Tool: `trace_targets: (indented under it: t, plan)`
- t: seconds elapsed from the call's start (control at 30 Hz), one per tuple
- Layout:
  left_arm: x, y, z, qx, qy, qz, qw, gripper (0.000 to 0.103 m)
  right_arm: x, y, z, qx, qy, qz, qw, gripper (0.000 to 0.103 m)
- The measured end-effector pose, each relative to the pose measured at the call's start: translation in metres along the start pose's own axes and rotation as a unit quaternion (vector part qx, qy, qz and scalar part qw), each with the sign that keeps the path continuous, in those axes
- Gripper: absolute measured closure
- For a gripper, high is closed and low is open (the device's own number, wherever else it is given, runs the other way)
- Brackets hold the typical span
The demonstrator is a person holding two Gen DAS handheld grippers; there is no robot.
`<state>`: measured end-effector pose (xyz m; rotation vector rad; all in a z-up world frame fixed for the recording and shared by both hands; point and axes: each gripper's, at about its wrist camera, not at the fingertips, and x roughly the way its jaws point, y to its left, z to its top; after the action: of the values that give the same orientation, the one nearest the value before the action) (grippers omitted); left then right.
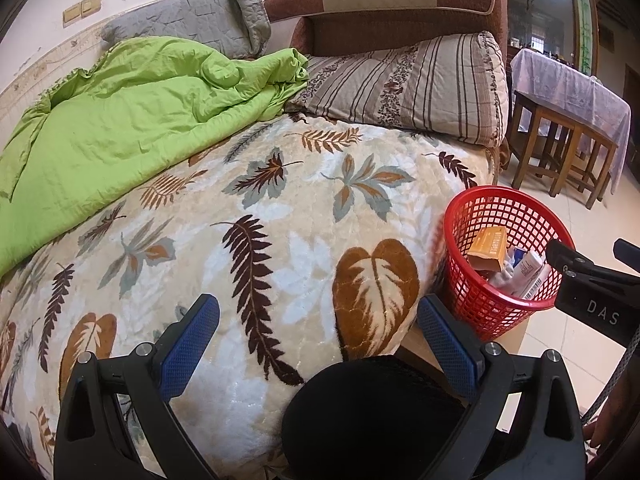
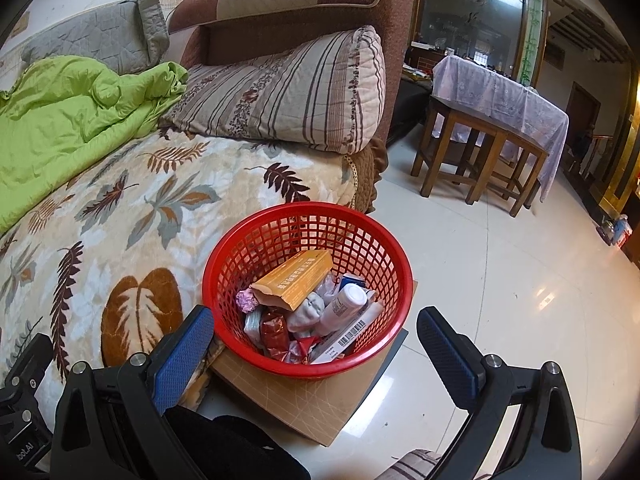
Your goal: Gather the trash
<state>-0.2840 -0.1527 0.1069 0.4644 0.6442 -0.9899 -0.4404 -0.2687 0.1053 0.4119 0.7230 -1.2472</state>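
Left wrist view: the left gripper hangs over the leaf-patterned blanket, jaws spread wide, holding nothing. The red basket stands beside the bed, at right.

Right wrist view: the right gripper is likewise spread and empty, above the basket's near rim. The basket sits on a cardboard sheet and contains an orange box, a white bottle and wrappers.
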Motion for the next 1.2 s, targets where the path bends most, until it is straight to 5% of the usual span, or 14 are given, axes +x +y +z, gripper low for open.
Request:
trace_targets:
  t: [0.27,0.43,0.57,0.67,0.8,1.0,1.2]
  plan:
    - [0.007,0.015,0.000,-0.024,0.011,0.008,0.9996,0.004,0.009,0.008,0.004,-0.013,0.009,0.013,1.000,0.001]
    - [0.015,0.069,-0.005,-0.086,0.032,0.052,0.9944,0.004,0.019,0.054,0.019,-0.084,0.003,0.050,0.995,0.001]
    - [0.015,0.141,-0.023,-0.159,0.053,0.142,0.9756,0.004,0.014,0.122,0.034,-0.158,-0.022,0.114,0.981,0.000]
    - [0.023,0.192,-0.047,-0.216,0.094,0.215,0.9478,0.004,0.017,0.184,0.037,-0.218,-0.013,0.163,0.962,0.000]
    - [0.035,0.250,-0.079,-0.285,0.133,0.247,0.9168,0.004,0.026,0.263,0.025,-0.271,-0.003,0.219,0.937,0.000]
    - [0.060,0.285,-0.099,-0.318,0.158,0.240,0.9036,0.004,0.067,0.362,-0.003,-0.342,0.046,0.227,0.911,0.001]
    - [0.074,0.295,-0.096,-0.317,0.130,0.257,0.9036,0.000,0.089,0.374,-0.007,-0.300,0.037,0.248,0.920,0.000]
